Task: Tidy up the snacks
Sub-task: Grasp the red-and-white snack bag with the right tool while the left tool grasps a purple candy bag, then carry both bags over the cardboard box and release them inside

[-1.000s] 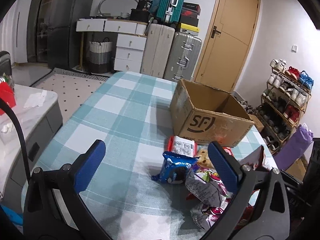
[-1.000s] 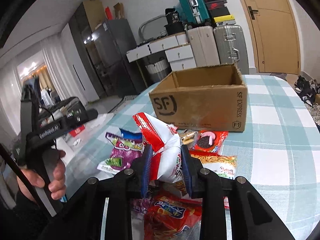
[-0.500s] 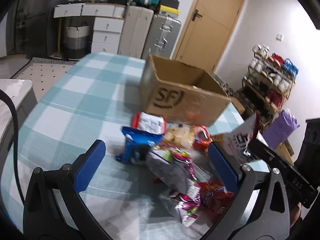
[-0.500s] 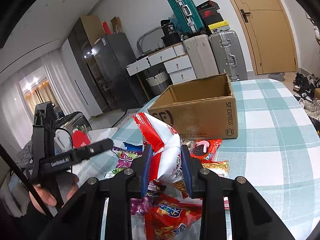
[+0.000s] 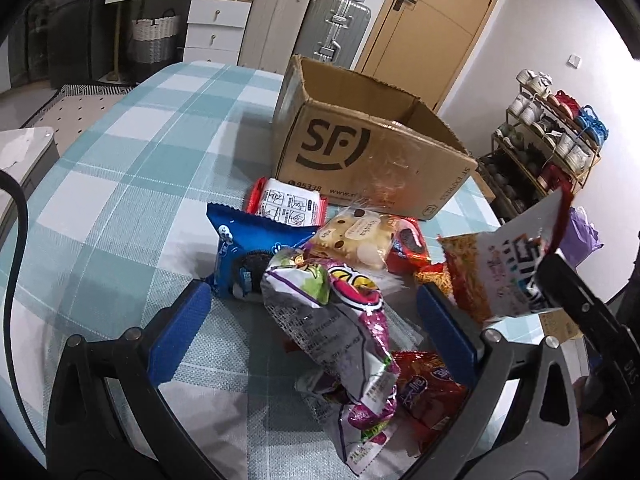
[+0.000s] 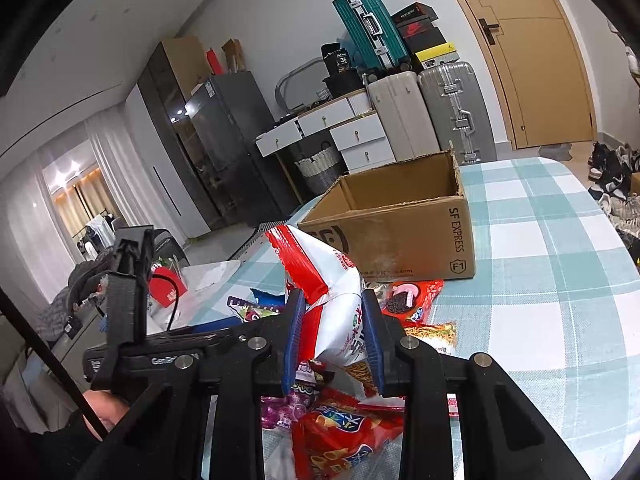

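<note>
Two tools at work: your right tool [image 6: 332, 336] still grips the red-and-white bag [image 6: 328, 280], lifted near the box [image 6: 400, 232]; your left tool [image 5: 312, 316], jaws wide, has dropped over the purple packet [image 5: 340, 320].

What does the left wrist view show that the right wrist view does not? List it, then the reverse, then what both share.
Left wrist only: the shoe rack, the blue cookie pack and the open left tool over the purple-grey bag.
Right wrist only: the dark fridge, the teal suitcase and the right tool shut on the red-and-white bag.
Both: the cardboard box, the checked tablecloth and the door.
</note>
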The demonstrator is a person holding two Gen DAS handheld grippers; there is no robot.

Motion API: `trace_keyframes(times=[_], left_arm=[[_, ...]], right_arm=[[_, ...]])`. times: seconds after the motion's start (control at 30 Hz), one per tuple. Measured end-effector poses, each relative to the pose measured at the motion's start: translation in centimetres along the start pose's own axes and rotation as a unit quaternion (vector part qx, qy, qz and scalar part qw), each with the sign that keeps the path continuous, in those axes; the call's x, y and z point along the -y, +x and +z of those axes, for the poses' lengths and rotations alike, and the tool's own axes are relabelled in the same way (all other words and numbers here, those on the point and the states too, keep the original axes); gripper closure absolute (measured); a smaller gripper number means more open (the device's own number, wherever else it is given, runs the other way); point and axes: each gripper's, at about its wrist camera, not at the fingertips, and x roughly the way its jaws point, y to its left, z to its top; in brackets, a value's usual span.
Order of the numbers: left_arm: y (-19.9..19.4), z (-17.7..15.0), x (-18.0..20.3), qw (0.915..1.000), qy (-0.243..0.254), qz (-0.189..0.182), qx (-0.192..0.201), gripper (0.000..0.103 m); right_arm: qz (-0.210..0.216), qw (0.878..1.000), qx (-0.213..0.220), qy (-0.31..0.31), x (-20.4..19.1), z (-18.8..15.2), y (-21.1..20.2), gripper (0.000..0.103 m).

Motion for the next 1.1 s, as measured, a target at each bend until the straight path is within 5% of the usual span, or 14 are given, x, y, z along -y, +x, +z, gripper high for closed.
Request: trace_keyframes(times=[0.07,0.13,0.33,1.1], left_arm=[[0.4,0.0,0.0,1.0000,0.002,0.003,-0.001,0.007],[0.4,0.0,-0.1,1.0000,0.000,0.007,0.001,0.022],[0.4,-0.1,-1.4,0.9984,-0.040,-0.040,-0.005,0.049],[-4.4,-0.5,-3.5,0.9912,-0.077,-0.096,0.047,0.070]], right_arm=[[0.001,1.000,0.001,0.003,0.1,0.0,-0.1,0.075],[0.000,1.000,0.003,0.004,0.2,0.0,-0.2,0.075],[-0.004,1.000,0.003,0.004,0.2,-0.1,-0.3,0.075],[-0.006,1.000,-0.002,0.007,0.3,-0.2,-0.4,0.074]])
